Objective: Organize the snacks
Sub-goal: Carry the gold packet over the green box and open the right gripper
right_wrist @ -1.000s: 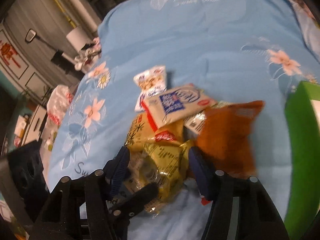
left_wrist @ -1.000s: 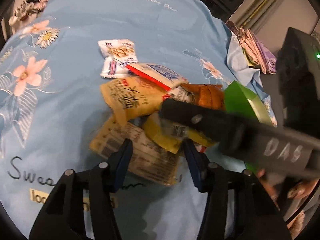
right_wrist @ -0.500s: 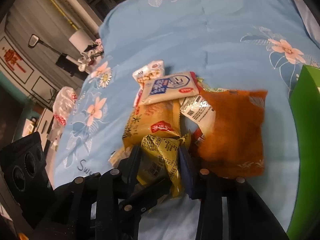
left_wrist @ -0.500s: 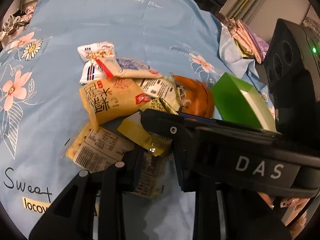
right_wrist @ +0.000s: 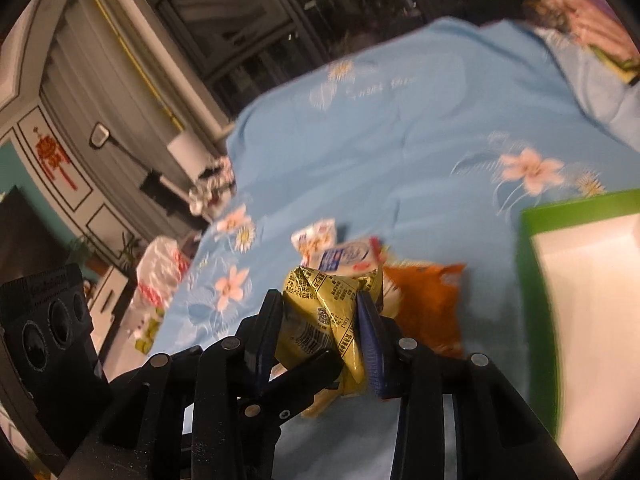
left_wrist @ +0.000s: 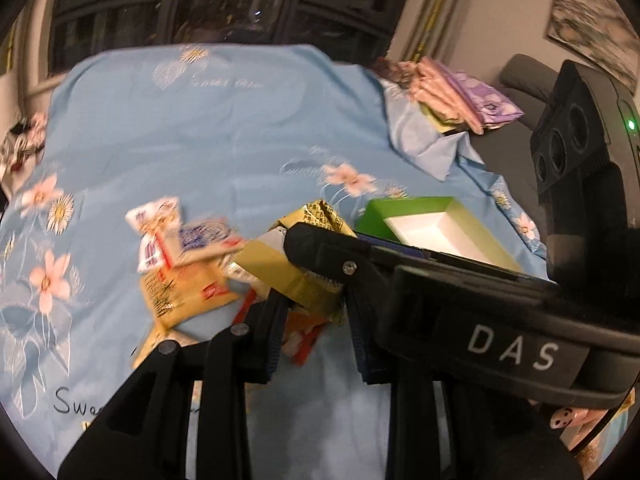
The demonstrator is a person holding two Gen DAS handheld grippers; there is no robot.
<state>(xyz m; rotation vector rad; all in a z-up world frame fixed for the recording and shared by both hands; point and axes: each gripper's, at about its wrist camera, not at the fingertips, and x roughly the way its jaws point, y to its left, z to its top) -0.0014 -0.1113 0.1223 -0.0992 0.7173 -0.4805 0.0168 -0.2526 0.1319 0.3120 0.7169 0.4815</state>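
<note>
On the blue floral cloth [left_wrist: 208, 140] lies a pile of snack packets beside a green box [left_wrist: 400, 208] with a white inside. My right gripper [right_wrist: 320, 304] is shut on a crumpled gold packet [right_wrist: 324, 312] and holds it above the pile. Its finger [left_wrist: 320, 252] crosses the left wrist view, gold packet [left_wrist: 280, 268] in its grip. My left gripper [left_wrist: 316, 308] is shut on a yellow-and-red packet [left_wrist: 304, 332], partly hidden under the gold one. A tan packet [left_wrist: 180, 292], a white-and-blue packet [left_wrist: 200, 240] and an orange-brown packet [right_wrist: 428, 304] stay on the cloth.
The green box [right_wrist: 532, 280] stands just right of the pile, its opening facing up. Folded cloths [left_wrist: 452, 96] lie at the far right corner, with a grey chair [left_wrist: 516, 76] behind. A plastic bag [right_wrist: 160, 268] hangs off the left side.
Both grippers closed on packets in the pile, then rose with them. The gold packet came up off the heap, and both views tilted up towards the room.
</note>
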